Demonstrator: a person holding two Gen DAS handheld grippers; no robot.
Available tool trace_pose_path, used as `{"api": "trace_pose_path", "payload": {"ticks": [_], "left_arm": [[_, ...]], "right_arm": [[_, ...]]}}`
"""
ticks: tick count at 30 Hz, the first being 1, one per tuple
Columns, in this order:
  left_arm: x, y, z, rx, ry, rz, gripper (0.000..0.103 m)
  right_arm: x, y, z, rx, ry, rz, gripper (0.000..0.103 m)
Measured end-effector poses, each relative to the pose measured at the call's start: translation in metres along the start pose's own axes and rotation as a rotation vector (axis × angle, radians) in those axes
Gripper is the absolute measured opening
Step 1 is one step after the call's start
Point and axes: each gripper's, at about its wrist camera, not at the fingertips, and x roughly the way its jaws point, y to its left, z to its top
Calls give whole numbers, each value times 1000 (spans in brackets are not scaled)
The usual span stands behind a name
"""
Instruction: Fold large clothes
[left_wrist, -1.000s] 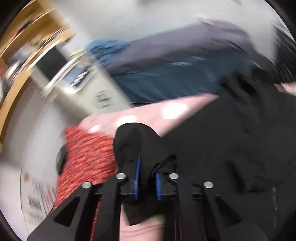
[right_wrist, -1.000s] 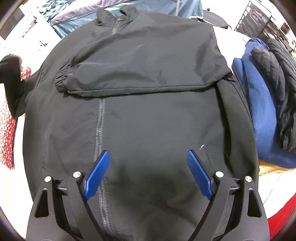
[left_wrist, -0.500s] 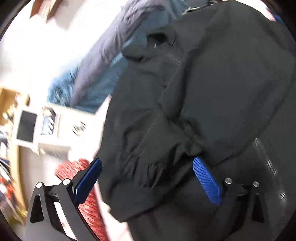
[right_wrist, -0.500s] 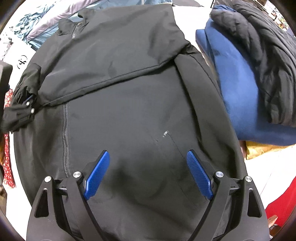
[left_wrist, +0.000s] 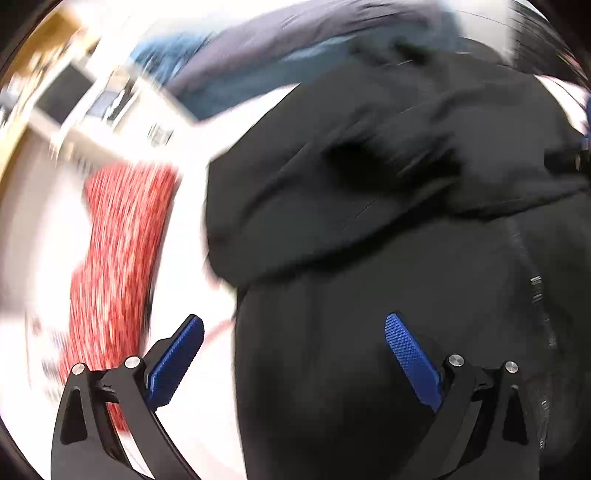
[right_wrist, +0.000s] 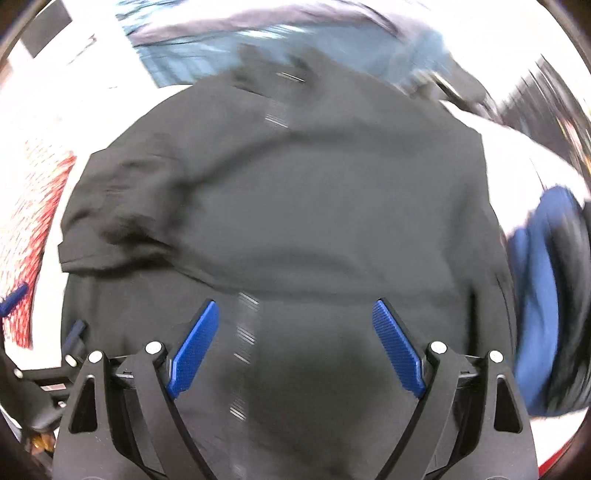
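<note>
The black jacket (right_wrist: 295, 206) lies spread on the white counter (left_wrist: 192, 369), both sleeves folded across its chest, its collar toward 12 o'clock in the right wrist view. The right tongs (right_wrist: 293, 349) are spread wide with nothing between the blue pads, over the jacket's lower front; the zipper line runs from 12 to 6 o'clock just inside the left pad. The left tongs (left_wrist: 293, 360) are also spread wide and hold nothing; they straddle the jacket's left edge, one pad over the bare counter at 7 o'clock, the other over black cloth at 5 o'clock. The folded sleeve (left_wrist: 332, 206) lies beyond them toward 12 o'clock. Both views are blurred. A red patterned cloth (left_wrist: 118, 266) lies at 9 o'clock of the jacket, a blue garment (right_wrist: 535, 302) at 3 o'clock, and blue-grey bedding (right_wrist: 280, 40) past the collar.
</note>
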Motion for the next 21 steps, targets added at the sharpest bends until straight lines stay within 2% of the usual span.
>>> {"api": "trace_pose_path", "payload": {"ticks": [3,6,7,9,10,12,14,15,16,20,21], "left_arm": [[16,26,-18,-59,66,24,97],[21,43,-35,-74,96,47,97],[20,48,-39,-86,97,49,97],[19,56,-43,-110,102,41,97],[19,58,-43,-117,104,39,97],[19,60,-45,-129,105,40,97],[19,60,-48,-145,108,29,97],[20,57,-50,-149,108,25,97],[20,55,-50,-152,101,20,97],[11,49,-42,-162,27,2,97],[10,47,-39,-160,18,-6,97]], "right_arm": [[2,71,25,-249,-81,0,83],[24,129,32,-504,-93,-121,74],[32,139,32,-549,-84,-143,64],[50,154,35,-613,-54,-167,51],[56,156,37,-620,-42,-180,37],[52,148,42,-568,-42,-176,29],[39,122,54,-426,-63,-124,26],[32,103,60,-322,-62,-85,21],[28,87,63,-233,-58,-52,10],[20,-23,62,260,-16,153,8],[24,-42,58,334,11,174,8]]}}
